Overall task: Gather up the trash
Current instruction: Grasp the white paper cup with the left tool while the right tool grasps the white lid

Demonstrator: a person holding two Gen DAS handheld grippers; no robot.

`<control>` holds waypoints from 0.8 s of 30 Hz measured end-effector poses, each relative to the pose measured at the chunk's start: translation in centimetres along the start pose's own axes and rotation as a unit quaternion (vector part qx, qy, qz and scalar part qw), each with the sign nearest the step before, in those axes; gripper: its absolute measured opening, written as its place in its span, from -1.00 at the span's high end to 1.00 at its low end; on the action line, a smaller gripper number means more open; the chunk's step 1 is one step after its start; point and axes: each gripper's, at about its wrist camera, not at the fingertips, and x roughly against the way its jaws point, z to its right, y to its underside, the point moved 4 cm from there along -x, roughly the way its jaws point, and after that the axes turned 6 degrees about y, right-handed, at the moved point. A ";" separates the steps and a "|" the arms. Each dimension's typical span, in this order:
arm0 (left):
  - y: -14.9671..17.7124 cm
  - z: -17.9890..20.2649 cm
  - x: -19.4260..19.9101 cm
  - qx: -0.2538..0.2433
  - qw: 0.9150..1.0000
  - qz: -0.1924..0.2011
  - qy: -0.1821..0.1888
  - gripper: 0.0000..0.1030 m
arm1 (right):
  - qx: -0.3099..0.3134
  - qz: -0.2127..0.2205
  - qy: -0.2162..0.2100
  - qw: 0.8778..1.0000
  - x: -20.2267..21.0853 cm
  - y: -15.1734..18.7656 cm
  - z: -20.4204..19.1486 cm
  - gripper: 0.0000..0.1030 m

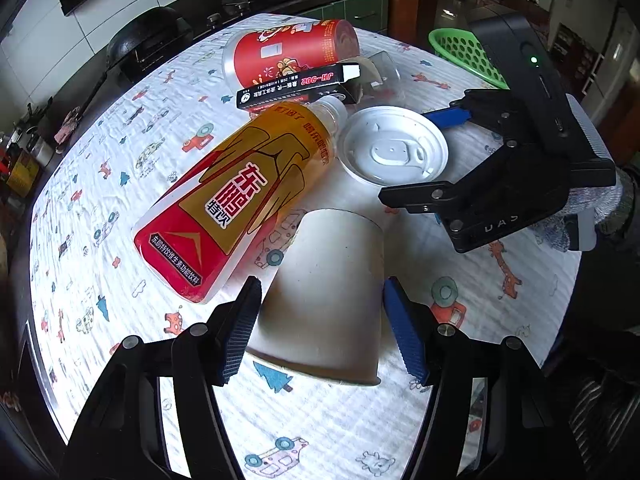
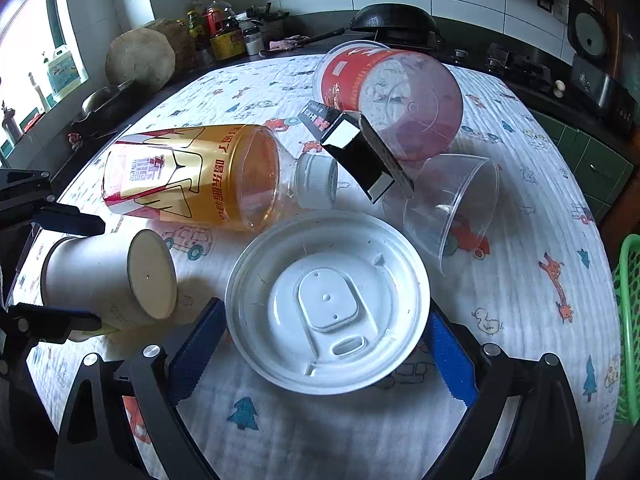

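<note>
The left gripper [image 1: 322, 328] stands spread wide, its blue pads flanking a white paper cup [image 1: 328, 300] that lies on its side; whether the pads touch it cannot be told. From that cup, at 11 o'clock, a yellow drink bottle [image 1: 240, 196] lies flat, and at 1 o'clock sits a white plastic lid [image 1: 394, 148]. The right gripper [image 2: 326, 354] is likewise released, its fingers bracketing the lid [image 2: 328, 300] on the patterned tablecloth [image 2: 520, 240]. Beyond the lid, at 12 o'clock, a black carton [image 2: 360, 148] leans on a red tub [image 2: 388, 96]; at 2 o'clock lies a clear plastic cup [image 2: 456, 204]. A green basket [image 2: 630, 320] sits at 3 o'clock.
</note>
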 end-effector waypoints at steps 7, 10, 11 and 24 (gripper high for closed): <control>-0.7 0.2 -0.1 -0.009 1.000 -0.003 0.002 -0.38 | 0.003 0.001 0.007 1.000 -0.4 -0.4 0.0 -0.76; -0.9 0.2 -0.6 -0.012 1.000 -0.009 0.004 -0.39 | 0.001 0.003 0.004 1.000 0.0 -0.1 -0.1 -0.75; -0.8 0.2 -0.7 -0.012 1.000 -0.012 0.006 -0.39 | 0.001 0.004 0.002 1.000 0.2 0.0 -0.1 -0.75; -0.2 1.0 -2.4 0.001 1.000 -0.022 -0.015 -0.28 | -0.028 0.031 -0.012 0.999 4.9 3.3 2.0 -0.75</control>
